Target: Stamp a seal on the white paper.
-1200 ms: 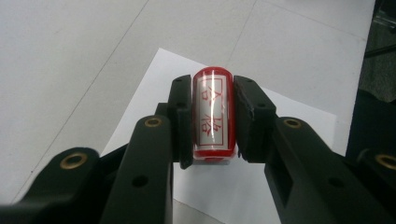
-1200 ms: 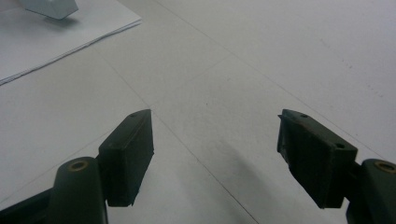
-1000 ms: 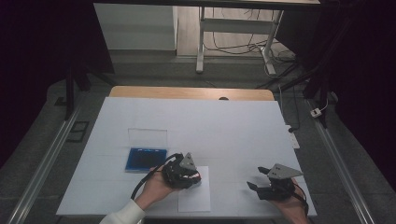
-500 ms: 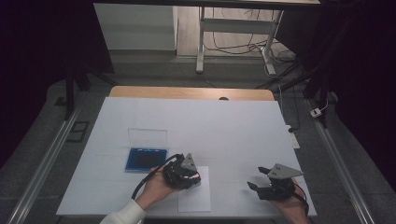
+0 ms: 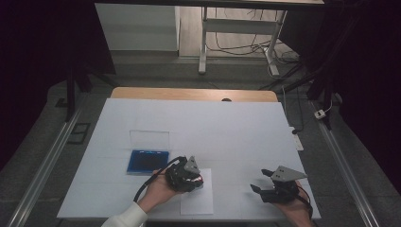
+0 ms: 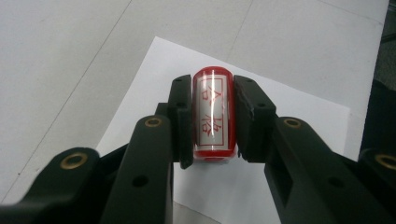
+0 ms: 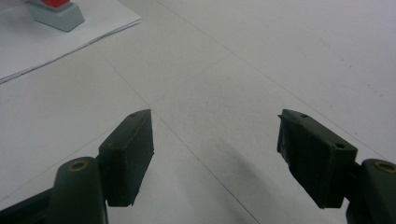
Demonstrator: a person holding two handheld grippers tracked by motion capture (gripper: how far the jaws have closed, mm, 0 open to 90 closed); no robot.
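Observation:
In the left gripper view, my left gripper [image 6: 212,88] is shut on a red stamp [image 6: 212,114] with a white label and red characters. Its pads press on both sides of the stamp. The stamp is over a white sheet of paper [image 6: 289,102]. From above, the left gripper [image 5: 189,177] points down at the top of that sheet [image 5: 198,201]. My right gripper [image 5: 260,180] rests at the table's front right, and its jaws [image 7: 215,126] stand wide open with nothing between them. The right gripper view catches the stamp's grey base [image 7: 51,16] sitting on the paper.
A blue ink pad [image 5: 148,161] lies just left of the left gripper, with its clear lid [image 5: 149,138] standing open behind it. White covering [image 5: 227,127] spans the table, and a wooden edge [image 5: 189,93] shows at the far side. Dark floor rails flank the table.

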